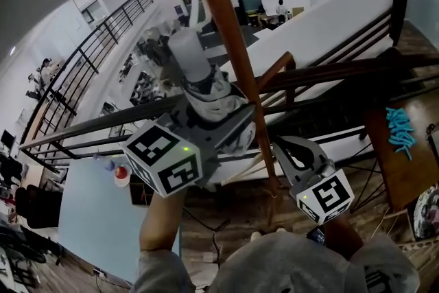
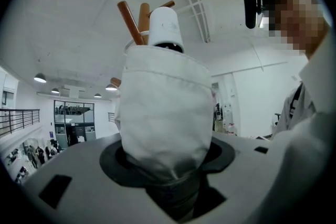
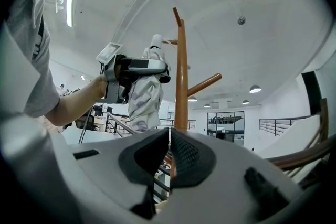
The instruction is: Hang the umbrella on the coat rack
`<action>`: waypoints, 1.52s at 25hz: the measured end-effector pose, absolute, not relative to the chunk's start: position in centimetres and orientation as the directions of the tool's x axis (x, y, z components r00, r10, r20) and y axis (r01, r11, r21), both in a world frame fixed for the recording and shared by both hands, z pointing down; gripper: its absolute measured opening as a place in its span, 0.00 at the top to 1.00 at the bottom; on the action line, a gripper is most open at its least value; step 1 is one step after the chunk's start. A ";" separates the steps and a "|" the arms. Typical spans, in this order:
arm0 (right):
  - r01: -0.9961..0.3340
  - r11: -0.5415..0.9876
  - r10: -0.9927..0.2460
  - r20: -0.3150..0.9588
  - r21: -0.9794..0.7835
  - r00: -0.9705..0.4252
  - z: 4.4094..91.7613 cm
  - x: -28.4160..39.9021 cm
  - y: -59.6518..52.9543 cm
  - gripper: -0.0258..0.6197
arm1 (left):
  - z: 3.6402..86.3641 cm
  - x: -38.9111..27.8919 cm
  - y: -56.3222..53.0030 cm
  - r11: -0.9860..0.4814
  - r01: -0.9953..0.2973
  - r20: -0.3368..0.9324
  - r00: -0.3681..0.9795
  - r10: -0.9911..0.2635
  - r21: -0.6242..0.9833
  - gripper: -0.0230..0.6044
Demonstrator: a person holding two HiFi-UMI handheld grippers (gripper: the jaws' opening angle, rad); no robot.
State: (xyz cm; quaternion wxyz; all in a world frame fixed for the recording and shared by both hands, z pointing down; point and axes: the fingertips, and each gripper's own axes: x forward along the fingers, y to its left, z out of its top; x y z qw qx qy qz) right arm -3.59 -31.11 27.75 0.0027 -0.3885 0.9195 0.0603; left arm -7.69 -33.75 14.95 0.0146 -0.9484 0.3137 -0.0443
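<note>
Far to your left, low in the head view, a pale blue bench [image 1: 96,223] carries a small red and white object [image 1: 122,175]. Next comes your left claw [image 1: 209,113], its marker cube [image 1: 168,158] facing the head camera. The claw is clenched round the folded white umbrella [image 1: 192,55]. In the left gripper view the umbrella [image 2: 165,113] fills the space between the jaws of the claw [image 2: 168,176], and its white cloth bulges out above them.

You are holding the umbrella up in the air, close against the left side of the coat rack [image 1: 233,44], with its white capped end up among the brown pegs [image 2: 131,21]. Whether any part of it is caught on a peg cannot be told.

Right of the rack's pole, lower down, sits your right claw [image 1: 285,147] with its own cube [image 1: 329,197], just beside the pole. In the right gripper view its jaws are closed to a thin slit with nothing gripped; beyond them stand the rack [image 3: 181,76] and the umbrella [image 3: 144,86]. Far right, turquoise pieces [image 1: 401,130] lie on a wooden surface.
</note>
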 end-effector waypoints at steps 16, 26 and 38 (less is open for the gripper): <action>-0.746 0.664 -0.747 0.006 0.052 -0.665 32.6 0.2 -32.1 0.92 | 23.5 -7.7 -35.8 -0.647 -0.760 0.085 0.642 -0.762 -0.063 0.54; -0.783 0.621 -0.783 0.080 0.042 -0.617 35.0 4.0 -34.4 0.92 | 24.1 -7.5 -37.7 -0.579 -0.811 0.051 0.577 -0.816 -0.089 0.53; -0.825 0.563 -0.825 0.090 0.050 -0.558 35.7 7.5 -35.4 0.92 | 24.6 -7.2 -37.6 -0.555 -0.822 -0.030 0.563 -0.826 -0.127 0.50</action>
